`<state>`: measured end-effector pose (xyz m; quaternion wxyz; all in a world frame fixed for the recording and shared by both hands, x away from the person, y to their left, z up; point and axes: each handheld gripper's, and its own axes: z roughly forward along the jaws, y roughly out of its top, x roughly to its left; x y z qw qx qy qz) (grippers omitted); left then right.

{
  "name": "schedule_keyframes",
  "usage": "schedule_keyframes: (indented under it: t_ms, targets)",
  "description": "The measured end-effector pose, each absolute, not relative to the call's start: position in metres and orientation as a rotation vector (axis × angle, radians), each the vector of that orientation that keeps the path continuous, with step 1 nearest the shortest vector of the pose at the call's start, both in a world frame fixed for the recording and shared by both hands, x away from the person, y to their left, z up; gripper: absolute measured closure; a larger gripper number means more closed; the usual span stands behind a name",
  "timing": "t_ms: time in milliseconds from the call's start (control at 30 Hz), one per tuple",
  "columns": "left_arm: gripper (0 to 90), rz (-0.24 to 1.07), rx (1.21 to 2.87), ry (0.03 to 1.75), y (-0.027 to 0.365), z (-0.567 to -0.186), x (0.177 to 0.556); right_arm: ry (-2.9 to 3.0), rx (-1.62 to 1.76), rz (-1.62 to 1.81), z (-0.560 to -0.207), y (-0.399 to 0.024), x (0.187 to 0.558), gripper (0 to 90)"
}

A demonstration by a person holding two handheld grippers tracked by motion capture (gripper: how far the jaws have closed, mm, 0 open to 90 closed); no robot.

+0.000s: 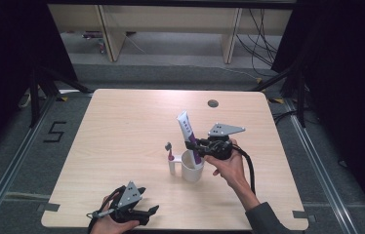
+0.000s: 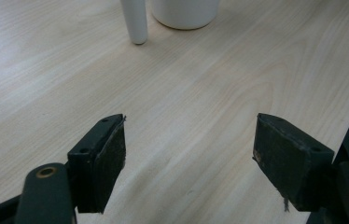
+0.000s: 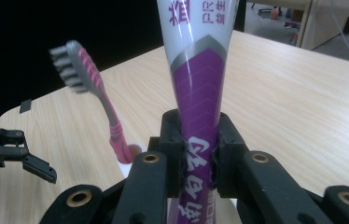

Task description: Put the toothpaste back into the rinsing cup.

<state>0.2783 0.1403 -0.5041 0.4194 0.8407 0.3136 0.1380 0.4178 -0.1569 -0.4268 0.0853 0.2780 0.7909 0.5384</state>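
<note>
A white and purple toothpaste tube (image 1: 188, 134) (image 3: 198, 79) stands tilted with its lower end in a white cup (image 1: 192, 167) near the table's middle. My right gripper (image 1: 196, 147) (image 3: 199, 156) is shut on the tube's purple part, just above the cup's rim. A pink and grey toothbrush (image 1: 170, 151) (image 3: 93, 88) stands upright in a white holder (image 1: 172, 165) on the cup's left side. My left gripper (image 1: 151, 213) (image 2: 189, 161) rests open near the table's front edge, nothing between its jaws; the cup's base (image 2: 185, 11) and the holder's foot (image 2: 135, 21) lie ahead of it.
The wooden table (image 1: 122, 131) has a round cable hole (image 1: 212, 103) at the back right. Dark floor and black frame legs surround the table. Wooden furniture legs and cables stand behind it.
</note>
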Motion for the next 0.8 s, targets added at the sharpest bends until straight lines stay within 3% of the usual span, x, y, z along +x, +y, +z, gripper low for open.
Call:
schedule_keyframes:
  t_ms: [800]
  targets:
    - [24.8,0.344,2.106,0.78,0.14,-0.504,0.279,2.448,0.828,1.53,-0.447,-0.149,0.413,76.9]
